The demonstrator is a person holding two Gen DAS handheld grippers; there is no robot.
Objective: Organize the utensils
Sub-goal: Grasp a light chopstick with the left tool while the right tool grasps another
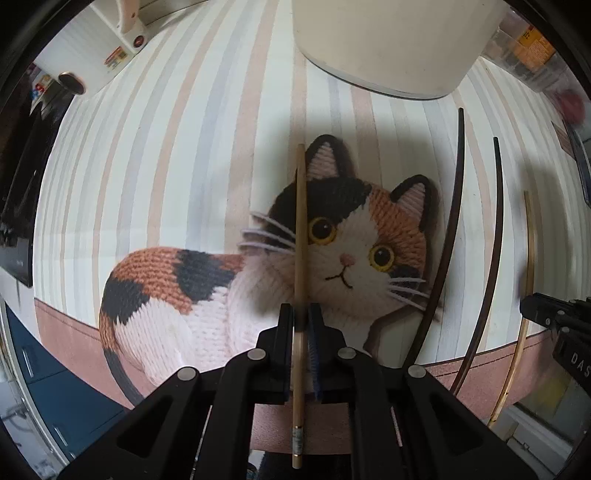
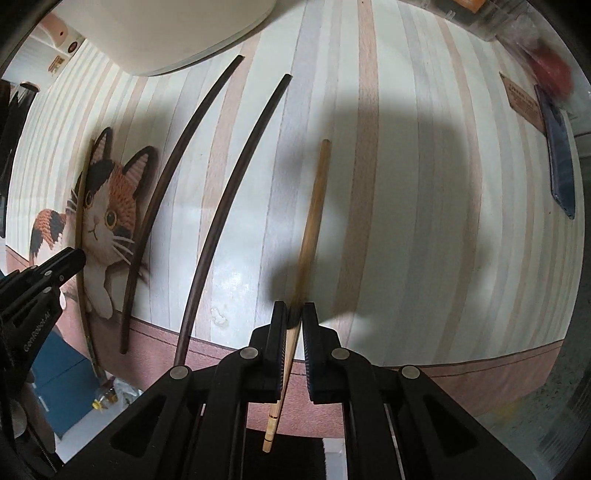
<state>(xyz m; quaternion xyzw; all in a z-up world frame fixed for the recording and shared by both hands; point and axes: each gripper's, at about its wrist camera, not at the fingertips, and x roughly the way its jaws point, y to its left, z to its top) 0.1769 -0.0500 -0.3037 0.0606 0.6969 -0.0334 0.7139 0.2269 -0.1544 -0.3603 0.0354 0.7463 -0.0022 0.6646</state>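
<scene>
Left wrist view: I look straight down on the striped mat (image 1: 155,155) that covers my counter, with a knitted-look cat picture (image 1: 332,251) printed on it.
Mat: pale with grey and pink stripes and a pink band along the near edge; in the right wrist view the same mat (image 2: 443,192) fills most of the picture.
Container: a cream container (image 1: 384,48) stands on the mat at the far side, beyond the cat's ears; only its outer wall and base show, so I cannot tell what is in it. In the right wrist view its corner (image 2: 166,33) shows at upper left.
Dark chopsticks: two dark chopsticks (image 2: 177,184) (image 2: 236,199) lie flat on the mat, side by side but apart, right of the cat and between my two tools.
Left tool: my left tool (image 1: 302,314) is closed on a light bamboo chopstick (image 1: 300,221), which runs away from me over the cat's face.
Right tool: my right tool (image 2: 294,314) grips a second light bamboo chopstick (image 2: 314,206) between nearly closed fingers; it slants across them, its banded end sticking out behind.
Neighbours: each tool shows at the edge of the other's view.
</scene>
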